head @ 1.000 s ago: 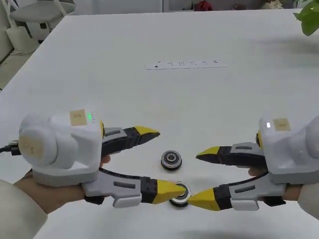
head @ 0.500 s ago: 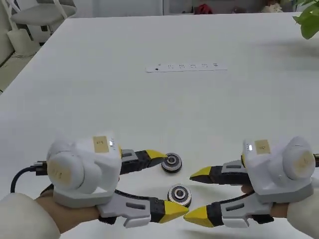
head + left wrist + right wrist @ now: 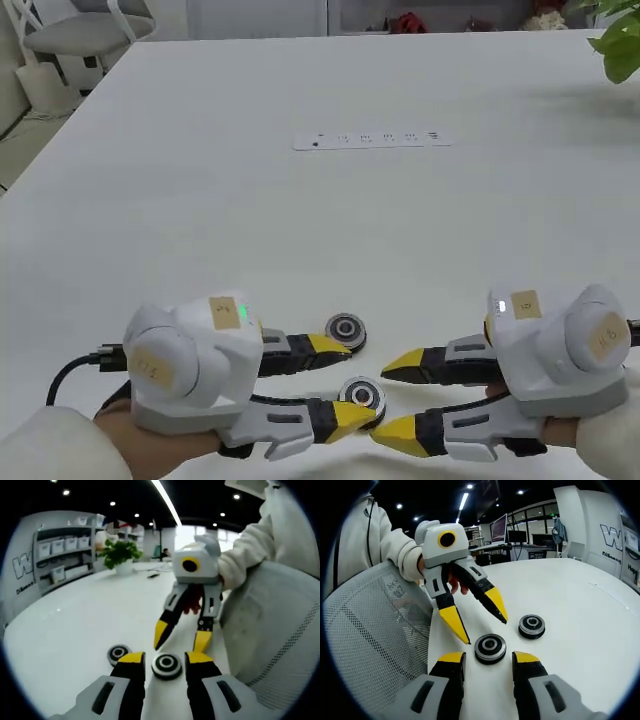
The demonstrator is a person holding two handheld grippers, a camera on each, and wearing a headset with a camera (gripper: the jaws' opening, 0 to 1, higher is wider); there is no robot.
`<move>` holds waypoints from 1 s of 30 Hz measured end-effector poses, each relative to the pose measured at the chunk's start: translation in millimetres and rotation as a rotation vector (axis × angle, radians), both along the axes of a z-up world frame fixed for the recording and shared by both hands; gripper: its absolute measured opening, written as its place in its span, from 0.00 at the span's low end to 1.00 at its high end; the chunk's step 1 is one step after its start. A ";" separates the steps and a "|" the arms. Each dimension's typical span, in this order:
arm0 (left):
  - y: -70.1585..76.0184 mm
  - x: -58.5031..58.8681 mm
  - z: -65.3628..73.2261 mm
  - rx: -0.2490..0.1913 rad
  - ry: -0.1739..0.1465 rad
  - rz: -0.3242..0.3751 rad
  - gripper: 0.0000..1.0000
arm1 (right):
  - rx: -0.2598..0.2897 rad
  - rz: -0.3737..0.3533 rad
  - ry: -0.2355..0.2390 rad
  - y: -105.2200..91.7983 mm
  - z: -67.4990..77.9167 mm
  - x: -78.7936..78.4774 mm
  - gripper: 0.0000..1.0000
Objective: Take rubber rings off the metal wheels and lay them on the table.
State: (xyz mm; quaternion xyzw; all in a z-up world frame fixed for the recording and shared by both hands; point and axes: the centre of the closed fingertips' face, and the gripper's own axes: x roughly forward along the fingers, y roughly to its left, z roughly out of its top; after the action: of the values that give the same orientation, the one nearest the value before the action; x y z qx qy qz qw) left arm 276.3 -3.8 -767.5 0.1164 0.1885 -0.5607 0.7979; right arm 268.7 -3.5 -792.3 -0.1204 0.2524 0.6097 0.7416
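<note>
White desk (image 3: 300, 220) spreads across the head view, with a power strip (image 3: 372, 139) well off at 12 o'clock and a green plant (image 3: 620, 40) at the 2 o'clock corner. Low in the picture the left tongs (image 3: 360, 379) come in from 9 o'clock and the right tongs (image 3: 378, 402) from 3 o'clock, tips nearly meeting. Both are spread open and grip nothing. The near wheel (image 3: 360, 392) lies flat on the desk between the left tongs' two jaws, and the far wheel (image 3: 345, 328) lies near it at 11 o'clock, just beside the left tongs' upper tip. In the left gripper view the left tongs (image 3: 165, 657) stand open with the near wheel (image 3: 166, 665) in the gap between their yellow tips. Whether the tips touch it I cannot tell. The far wheel (image 3: 119, 653) sits at 10 o'clock of it, and the right tongs (image 3: 180, 645) point in from 12 o'clock, open, above a pale sleeve (image 3: 250, 545). In the right gripper view the right tongs (image 3: 488, 659) gape with the near wheel (image 3: 490, 648) just ahead of their tips, its black rubber ring (image 3: 477, 649) seated around the metal hub. The far wheel (image 3: 532, 626) lies at 2 o'clock, and the left tongs (image 3: 484, 629) reach down from 11 o'clock, one tip close beside the near wheel.
</note>
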 end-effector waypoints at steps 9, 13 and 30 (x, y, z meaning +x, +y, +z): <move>-2.9 -2.5 -11.3 0.021 0.006 -0.004 0.26 | -0.006 -0.004 0.007 0.8 -2.2 -1.4 0.30; -2.7 -2.7 -14.6 0.039 -0.003 -0.009 0.23 | -0.009 -0.003 0.004 1.4 -2.8 -1.5 0.28; -2.1 -1.9 -19.2 0.047 -0.011 -0.005 0.15 | -0.017 -0.017 0.004 0.5 -6.2 1.1 0.25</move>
State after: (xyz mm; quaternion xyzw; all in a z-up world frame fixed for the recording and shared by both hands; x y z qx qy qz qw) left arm 274.4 -5.9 -786.7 0.1388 0.1969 -0.5573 0.7946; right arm 269.8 -3.1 -798.5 -0.1231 0.2601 0.6014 0.7453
